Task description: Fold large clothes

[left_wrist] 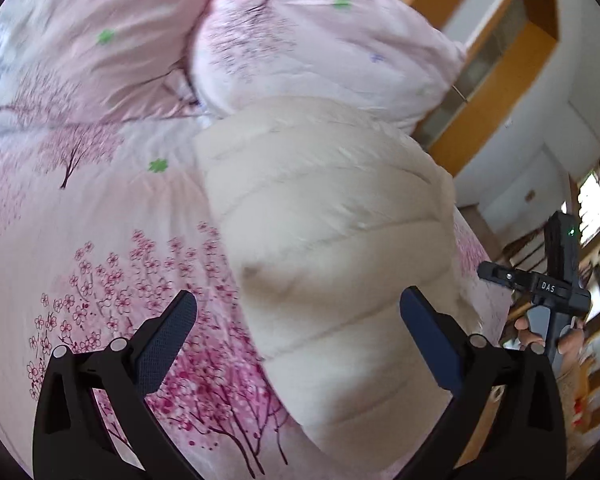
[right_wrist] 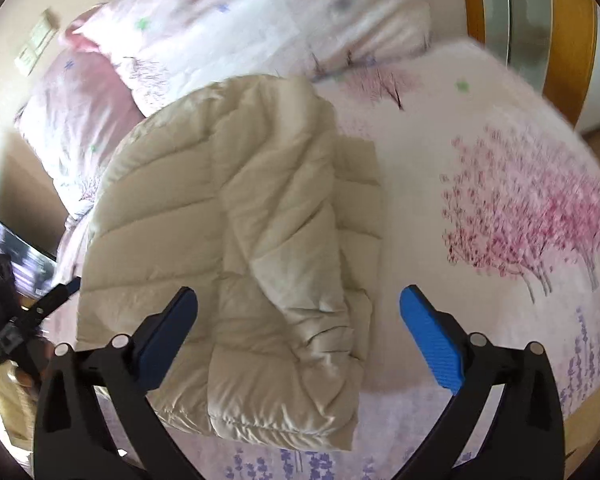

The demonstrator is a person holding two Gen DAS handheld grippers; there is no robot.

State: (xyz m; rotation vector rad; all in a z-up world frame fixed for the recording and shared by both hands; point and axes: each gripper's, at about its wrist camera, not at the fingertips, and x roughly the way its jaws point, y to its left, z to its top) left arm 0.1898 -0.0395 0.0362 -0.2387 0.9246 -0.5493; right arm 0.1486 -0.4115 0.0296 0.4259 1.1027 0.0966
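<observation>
A cream quilted puffer jacket [right_wrist: 236,248] lies folded into a thick bundle on the pink blossom-print bed sheet [right_wrist: 500,208]. A sleeve or side panel is laid over its middle. My right gripper [right_wrist: 298,312] is open and empty, hovering just above the jacket's near edge. In the left wrist view the jacket [left_wrist: 332,232] fills the centre. My left gripper [left_wrist: 298,316] is open and empty above its near end. The right gripper [left_wrist: 540,288] shows at the far right in that view, held in a hand. The left gripper [right_wrist: 40,304] shows at the left edge of the right wrist view.
A pink floral duvet and pillows [right_wrist: 228,20] are heaped at the head of the bed behind the jacket. A wooden-framed wardrobe or door [right_wrist: 532,32] stands beyond the bed. The bed edge [right_wrist: 592,392] runs close at the lower right.
</observation>
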